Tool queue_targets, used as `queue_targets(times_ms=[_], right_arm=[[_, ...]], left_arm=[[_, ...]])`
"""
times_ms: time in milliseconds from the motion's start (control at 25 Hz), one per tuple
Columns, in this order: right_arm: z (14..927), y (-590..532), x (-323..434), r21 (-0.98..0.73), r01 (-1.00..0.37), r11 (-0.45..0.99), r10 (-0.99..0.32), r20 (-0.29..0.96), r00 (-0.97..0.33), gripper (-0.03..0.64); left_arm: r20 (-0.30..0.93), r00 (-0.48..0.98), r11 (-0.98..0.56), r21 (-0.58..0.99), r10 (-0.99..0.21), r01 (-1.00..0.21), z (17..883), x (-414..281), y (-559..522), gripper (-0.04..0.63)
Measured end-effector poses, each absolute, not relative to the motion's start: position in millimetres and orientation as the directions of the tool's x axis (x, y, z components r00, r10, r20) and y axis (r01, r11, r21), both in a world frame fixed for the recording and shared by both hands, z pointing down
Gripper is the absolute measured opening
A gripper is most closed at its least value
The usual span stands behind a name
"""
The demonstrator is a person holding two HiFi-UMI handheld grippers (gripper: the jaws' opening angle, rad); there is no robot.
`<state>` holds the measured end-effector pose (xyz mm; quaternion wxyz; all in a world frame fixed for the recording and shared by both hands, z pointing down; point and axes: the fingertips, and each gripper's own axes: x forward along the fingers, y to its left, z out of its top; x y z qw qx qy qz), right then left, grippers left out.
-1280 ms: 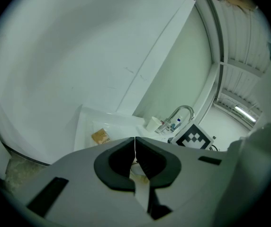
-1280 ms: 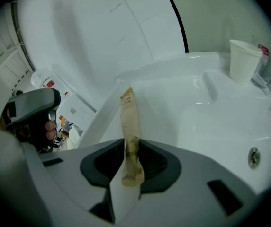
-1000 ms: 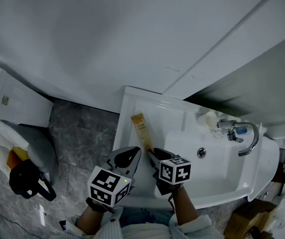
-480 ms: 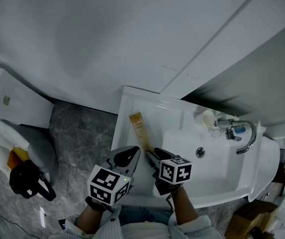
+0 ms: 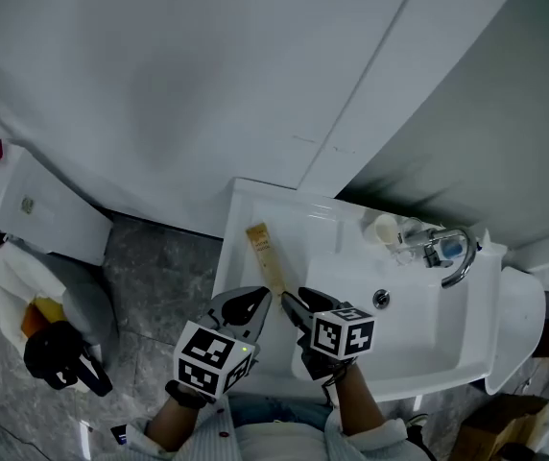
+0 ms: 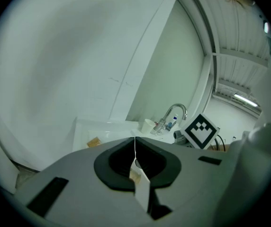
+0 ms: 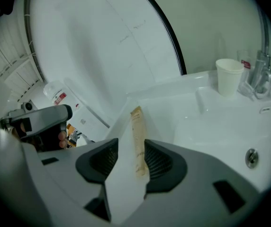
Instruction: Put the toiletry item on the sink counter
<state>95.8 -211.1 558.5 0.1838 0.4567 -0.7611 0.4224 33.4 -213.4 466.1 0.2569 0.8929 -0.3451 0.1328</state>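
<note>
The right hand-held gripper (image 7: pixel 131 155) has its jaws apart; they have just been opening, and the ribbed pads press on nothing. Seen along the gap, the toiletry item (image 7: pixel 136 134), a flat tan sachet-like strip with small print too fine to read, lies on the white tabletop (image 7: pixel 164 98) beside the basin (image 7: pixel 221 126). Its near end runs down between the jaws and merges with white surfaces there, so I cannot tell where it stops.

In the head view the right hand-held gripper (image 5: pixel 303 301) hangs over the front of the sink. The toiletry item (image 5: pixel 263 250) lies on the left part of the tabletop (image 5: pixel 303 214), pointing away from the person, its lower end covered by the jaw tips.

The left hand-held gripper (image 6: pixel 135 148) is closed, its jaws meeting in a thin seam with nothing between them. In the head view the left hand-held gripper (image 5: pixel 250 301) sits just beside the right one, near the sink's left front corner.

Farther back stand a paper cup (image 5: pixel 385 229) and the tap (image 5: pixel 447 248); small things at the tap's base are too blurred to name. A toilet (image 5: pixel 35 214) is cut off at the left edge.
</note>
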Motion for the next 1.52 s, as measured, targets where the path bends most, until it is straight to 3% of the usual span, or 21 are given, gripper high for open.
queue_targets(times_ms=[360, 1160, 1520], right_arm=[[482.7, -196.4, 94.4, -0.445, -0.829, 0.339, -0.645, 0.532, -0.549, 0.167], [329.6, -139.9, 137.4, -0.329, -0.814, 0.479, -0.793, 0.235, -0.561, 0.012], [320.0, -126.2, 158.2, -0.284, -0.831, 0.478, -0.810, 0.225, -0.542, 0.009]], left_arm=[[0.374, 0.704, -0.640, 0.298, -0.604, -0.708, 425.5, 31.8, -195.4, 0.018], [0.216, 0.803, -0.770, 0.230, -0.555, -0.595, 330.7, 101.4, -149.3, 0.018], [0.165, 0.837, -0.817, 0.188, -0.521, -0.545, 304.4, 120.9, -130.7, 0.018]])
